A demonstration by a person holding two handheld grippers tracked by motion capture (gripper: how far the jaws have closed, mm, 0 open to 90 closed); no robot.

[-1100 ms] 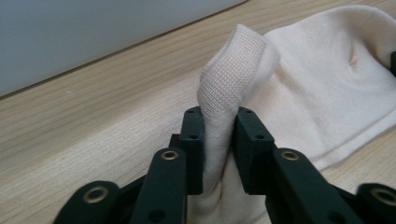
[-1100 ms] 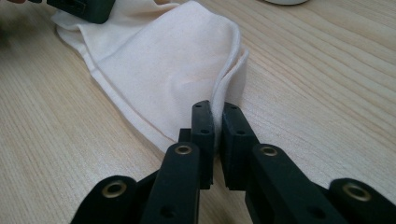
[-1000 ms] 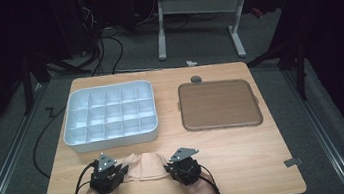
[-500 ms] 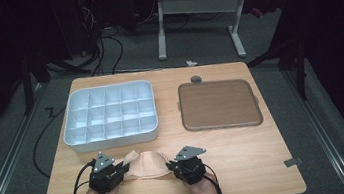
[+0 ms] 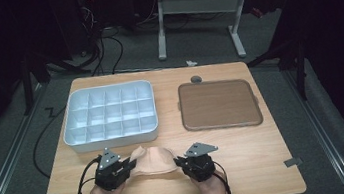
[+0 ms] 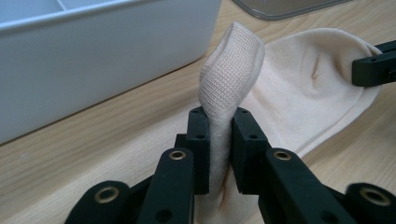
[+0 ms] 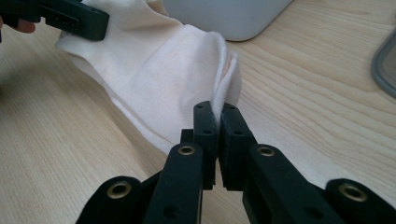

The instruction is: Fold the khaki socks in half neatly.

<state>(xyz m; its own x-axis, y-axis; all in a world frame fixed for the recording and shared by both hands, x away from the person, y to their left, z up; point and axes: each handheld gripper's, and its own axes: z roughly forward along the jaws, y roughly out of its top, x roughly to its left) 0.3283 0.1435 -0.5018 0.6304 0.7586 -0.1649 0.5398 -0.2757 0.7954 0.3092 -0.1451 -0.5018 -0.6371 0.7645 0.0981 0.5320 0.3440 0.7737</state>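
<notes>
Item 1, near edge of the surface (image 5: 250, 167): left gripper (image 5: 125, 167), jaws clamped on a bunched fold at one end of a cream sock (image 5: 152, 160); in the left gripper view the knit stood up between the jaws.

Item 2, near edge, just right of centre: right gripper (image 5: 183, 163), jaws closed on the sock's opposite, thin edge.

Item 3: the sock itself, held between the two grippers, close to the near edge and just in front of the white compartment tray (image 5: 110, 138). Change noted: against the frame a second earlier, both grippers sat a little nearer the person and the cloth appeared more gathered and raised in the middle, no longer spread as flat. Judgement: the sock was being lifted or folded, probably ahead of placing it in a compartment; both grips looked secure, the right one on very little fabric.

Item 4, far left part of the surface: the compartment tray, all cells bare.

Item 5, far right part: brown flat tray (image 5: 219, 104), bare, well apart from the sock.

Item 6, far edge: small dark round object (image 5: 196, 79), kind unclear
</notes>
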